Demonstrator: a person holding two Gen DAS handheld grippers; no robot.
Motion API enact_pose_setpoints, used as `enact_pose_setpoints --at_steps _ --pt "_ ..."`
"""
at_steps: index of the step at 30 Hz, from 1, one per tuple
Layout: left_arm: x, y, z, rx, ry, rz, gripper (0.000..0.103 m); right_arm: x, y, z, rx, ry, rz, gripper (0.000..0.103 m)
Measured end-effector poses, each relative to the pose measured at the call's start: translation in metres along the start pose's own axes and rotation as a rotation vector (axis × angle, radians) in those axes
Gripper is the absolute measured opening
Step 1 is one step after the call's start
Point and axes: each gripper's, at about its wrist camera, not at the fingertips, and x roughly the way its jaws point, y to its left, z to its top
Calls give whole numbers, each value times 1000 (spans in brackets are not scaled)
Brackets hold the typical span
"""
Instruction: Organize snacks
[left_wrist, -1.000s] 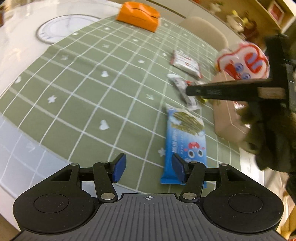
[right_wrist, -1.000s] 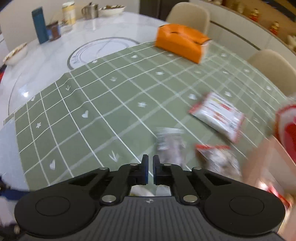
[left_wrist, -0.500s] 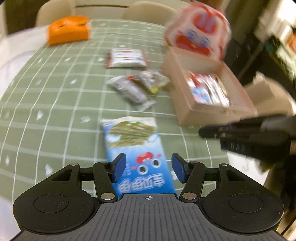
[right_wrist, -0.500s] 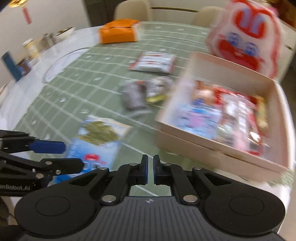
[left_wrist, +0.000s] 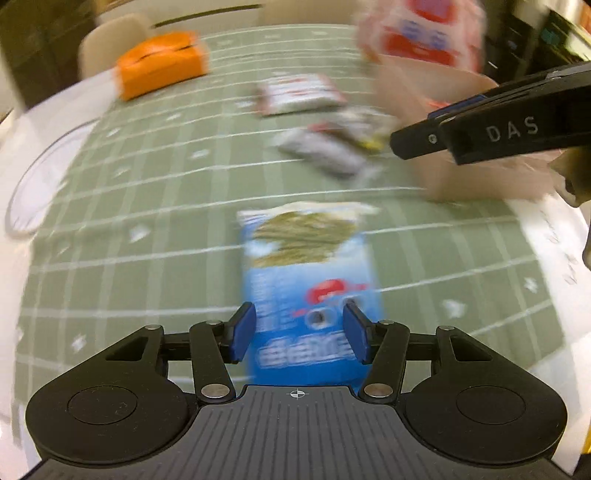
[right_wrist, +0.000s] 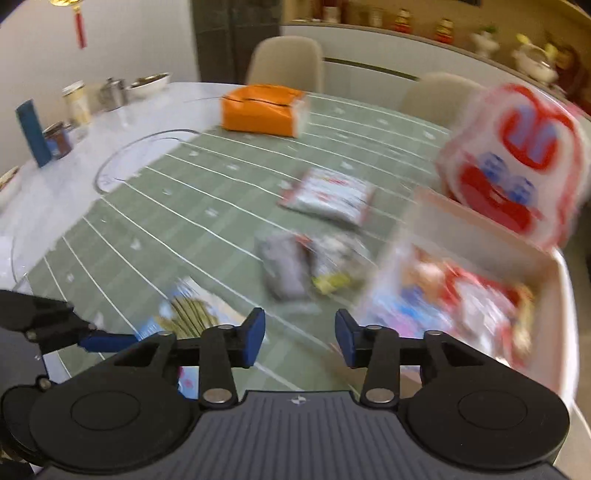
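A blue snack packet (left_wrist: 306, 280) with a green seaweed picture lies flat on the green checked cloth. My left gripper (left_wrist: 300, 332) hovers over its near end; the jaws are closing, the pads apart from the packet. That packet (right_wrist: 184, 314) shows at the lower left of the right wrist view. My right gripper (right_wrist: 300, 338) hangs over the cloth beside the cardboard box (right_wrist: 565, 302) of snacks, jaws opening with nothing between them. A grey packet (right_wrist: 284, 266), a silver one (right_wrist: 336, 258) and a red-and-white packet (right_wrist: 328, 195) lie on the cloth.
An orange tissue box (right_wrist: 258, 110) sits at the far side of the cloth (right_wrist: 184, 206). The box's red-and-white cartoon lid (right_wrist: 517, 162) stands upright. Jars and a bowl (right_wrist: 147, 81) stand on the marble table at the far left. Two beige chairs stand behind.
The right gripper's jaws have gone from shut to apart, and it has swung toward the box. The left gripper has rolled and moved over the blue packet's near end.
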Motion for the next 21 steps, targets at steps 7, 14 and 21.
enact_pose_setpoints --at_steps 7,14,21 --pt "-4 63 -7 -171 34 -161 55 88 20 62 17 129 26 58" --pt "-10 80 -6 -219 13 -229 55 129 15 56 109 237 -11 45" --pt "7 63 4 -160 30 -286 56 80 29 7 186 259 70 35"
